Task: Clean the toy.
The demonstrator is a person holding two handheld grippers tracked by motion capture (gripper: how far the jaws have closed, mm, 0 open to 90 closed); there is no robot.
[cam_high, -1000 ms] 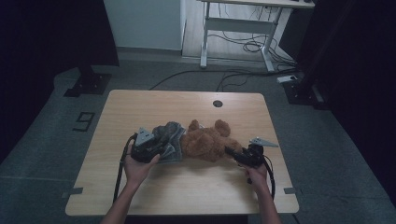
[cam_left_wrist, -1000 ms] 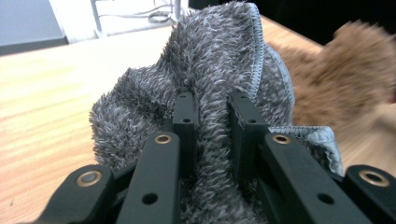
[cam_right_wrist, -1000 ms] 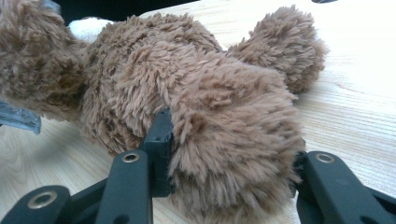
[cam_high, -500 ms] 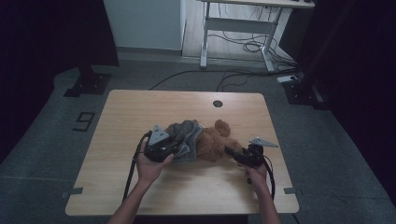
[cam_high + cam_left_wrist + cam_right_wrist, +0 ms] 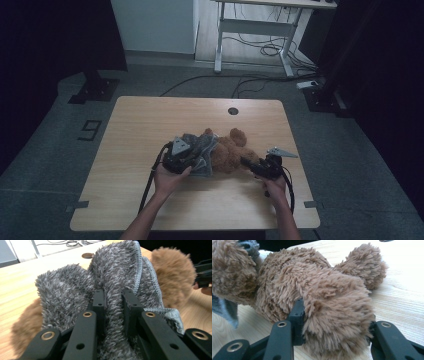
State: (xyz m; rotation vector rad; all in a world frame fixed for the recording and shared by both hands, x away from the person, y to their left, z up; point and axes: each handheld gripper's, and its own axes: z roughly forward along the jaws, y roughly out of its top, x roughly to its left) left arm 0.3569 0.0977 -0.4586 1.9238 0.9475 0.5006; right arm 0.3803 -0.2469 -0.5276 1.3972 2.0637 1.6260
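Cloth is bunching between the jaws of the left gripper (image 5: 181, 159): a shaggy grey fleece garment with a stitched hem (image 5: 117, 277) is being pinched in a narrow fold, its free part draping over the near half of the fluffy brown plush teddy bear (image 5: 231, 152). The bear is lying across the middle of the pale wooden table (image 5: 150, 120), long axis running left to right between the two hands. The right gripper (image 5: 259, 169) is clamping one furry limb (image 5: 337, 315) at the bear's right end, steadying it. So the uncovered body is lying to the right of the left gripper, and the grey garment probably needs drawing that way, along the bear's length.
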